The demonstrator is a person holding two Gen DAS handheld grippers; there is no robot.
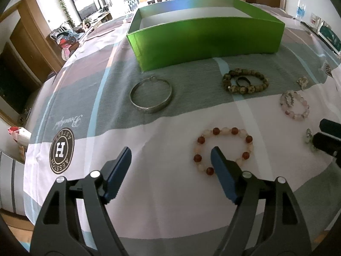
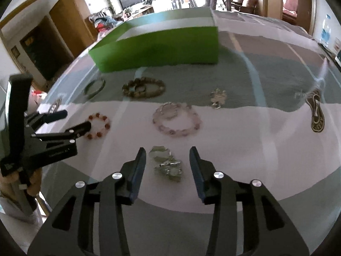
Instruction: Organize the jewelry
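My right tool point(image 2: 168, 166) gapes around a pale crystal bracelet point(image 2: 167, 164), seemingly untouched, near the bench's front edge. My left tool point(image 1: 171, 168) hangs open and empty beside the red-beaded bracelet point(image 1: 223, 150). The green box point(image 1: 204, 34) sits at the far edge.

- Daylight floods in from the far end of the room, where the windows are blown out to white.
- The open glossy green cardboard box point(image 1: 204, 40) carries a bluish sheen on its far wall.
- The left wrist view is sharp; the right wrist view is smeared by motion blur.
- Fisheye bending curves the patterned grey-and-white tablecloth point(image 1: 89, 98) towards dark corners.
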